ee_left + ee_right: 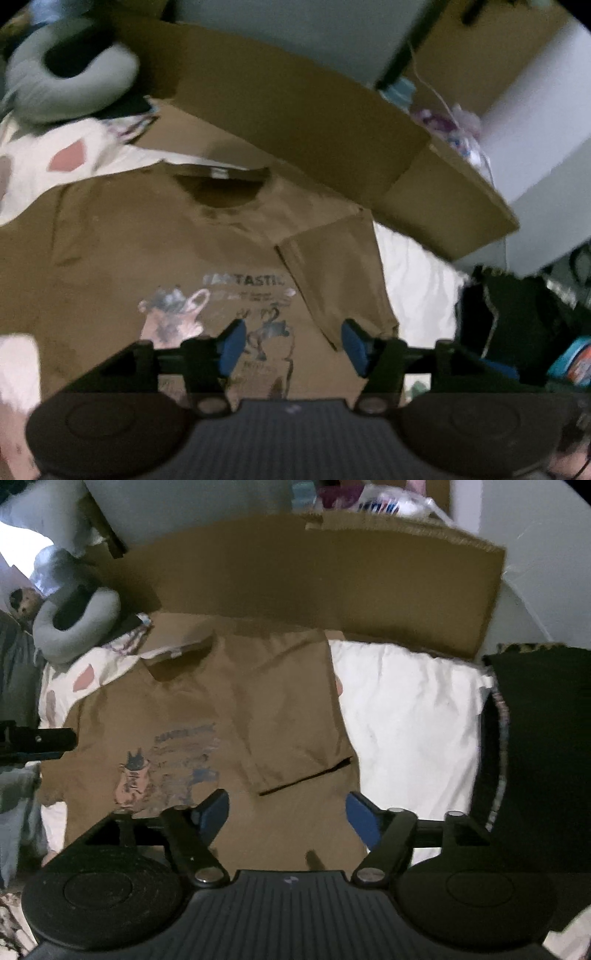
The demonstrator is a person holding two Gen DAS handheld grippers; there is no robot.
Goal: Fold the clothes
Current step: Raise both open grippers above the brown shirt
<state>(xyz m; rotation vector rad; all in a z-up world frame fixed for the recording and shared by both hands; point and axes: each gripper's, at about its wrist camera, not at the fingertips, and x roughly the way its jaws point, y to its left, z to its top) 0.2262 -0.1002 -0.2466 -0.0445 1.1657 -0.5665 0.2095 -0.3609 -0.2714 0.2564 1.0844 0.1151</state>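
A brown T-shirt (pixel 147 251) with a printed front lies flat, face up, on a white bed sheet (pixel 406 720). Its collar points toward the cardboard at the back. One side, with its sleeve (pixel 332 273), is folded in over the body, and the same fold (pixel 295 738) shows in the right wrist view. My left gripper (pixel 293 345) hangs above the print, open, with nothing between its blue pads. My right gripper (pixel 287 816) stands open and empty over the lower part of the T-shirt (pixel 258 701), clear of the cloth.
A large cardboard box (pixel 314 583) leans along the back of the bed. A grey neck pillow (pixel 74 616) lies at the back left on patterned bedding. A black garment (pixel 535 757) lies at the right. Bags and clutter sit behind the cardboard.
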